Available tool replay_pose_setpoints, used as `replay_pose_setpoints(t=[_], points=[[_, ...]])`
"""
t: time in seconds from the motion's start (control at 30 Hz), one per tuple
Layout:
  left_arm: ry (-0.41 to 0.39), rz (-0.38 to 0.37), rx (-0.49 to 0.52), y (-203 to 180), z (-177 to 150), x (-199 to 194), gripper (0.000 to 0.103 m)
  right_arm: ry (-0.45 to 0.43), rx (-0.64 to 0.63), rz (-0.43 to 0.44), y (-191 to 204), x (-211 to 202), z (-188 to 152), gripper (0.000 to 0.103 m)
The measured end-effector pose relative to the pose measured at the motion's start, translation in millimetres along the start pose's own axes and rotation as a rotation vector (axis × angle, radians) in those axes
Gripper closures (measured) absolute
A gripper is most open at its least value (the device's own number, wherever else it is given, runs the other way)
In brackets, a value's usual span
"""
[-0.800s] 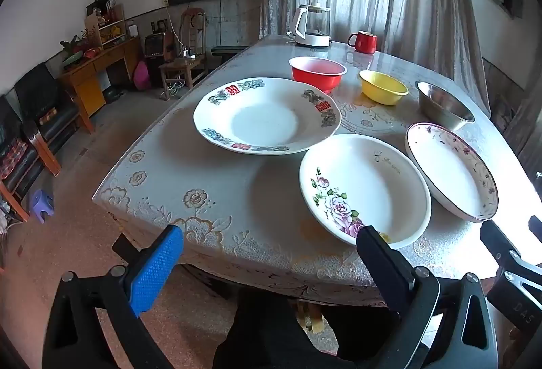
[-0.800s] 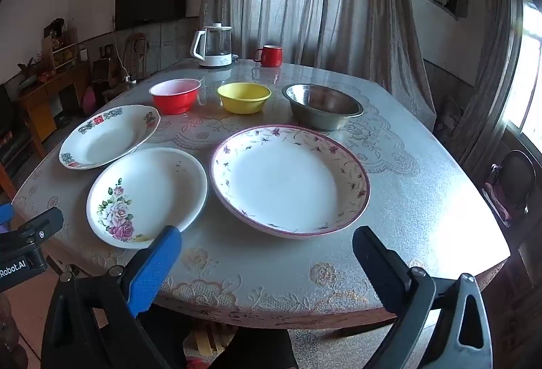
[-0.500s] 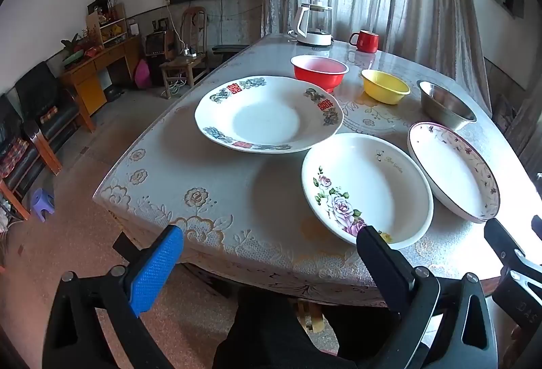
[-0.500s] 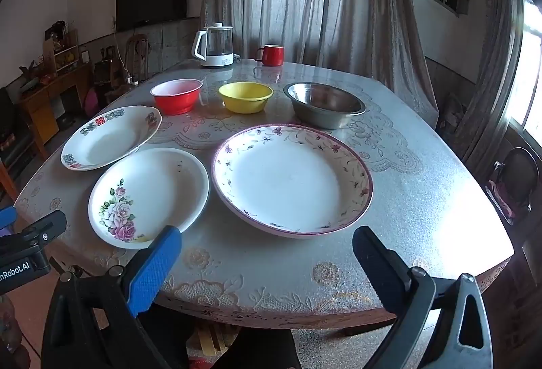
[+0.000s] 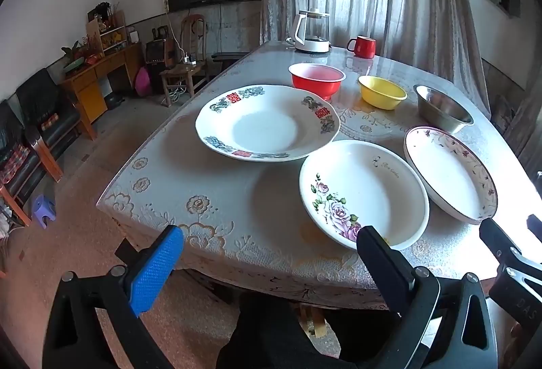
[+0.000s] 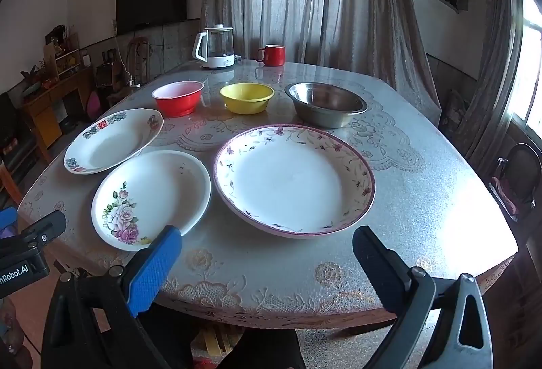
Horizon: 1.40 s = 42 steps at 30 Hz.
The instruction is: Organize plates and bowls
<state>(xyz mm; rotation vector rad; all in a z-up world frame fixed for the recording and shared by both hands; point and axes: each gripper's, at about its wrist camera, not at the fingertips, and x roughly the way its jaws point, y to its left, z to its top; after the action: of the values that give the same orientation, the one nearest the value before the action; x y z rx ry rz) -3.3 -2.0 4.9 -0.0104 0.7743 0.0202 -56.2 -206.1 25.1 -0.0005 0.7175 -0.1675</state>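
Red bowl, yellow bowl, steel bowl — plus a white rose-patterned plate.

Three plates lay flat, empty, along near side of table. Rose-patterned plate sat nearest, rim just beside larger purple-rimmed plate at its right. Plate with red characters lay left, slightly farther, rim close to rose plate. Behind stood upright row: red bowl, yellow bowl, steel bowl rightmost.
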Motion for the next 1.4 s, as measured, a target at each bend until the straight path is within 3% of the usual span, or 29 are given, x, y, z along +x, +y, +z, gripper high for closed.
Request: replay_pose_setpoints(t=[1.4], points=[[-0.008,-0.002,0.014,-4.0,-1.6,-1.6,0.0,0.013,0.009,0.004,-3.6,0.1,-1.3,0.0]])
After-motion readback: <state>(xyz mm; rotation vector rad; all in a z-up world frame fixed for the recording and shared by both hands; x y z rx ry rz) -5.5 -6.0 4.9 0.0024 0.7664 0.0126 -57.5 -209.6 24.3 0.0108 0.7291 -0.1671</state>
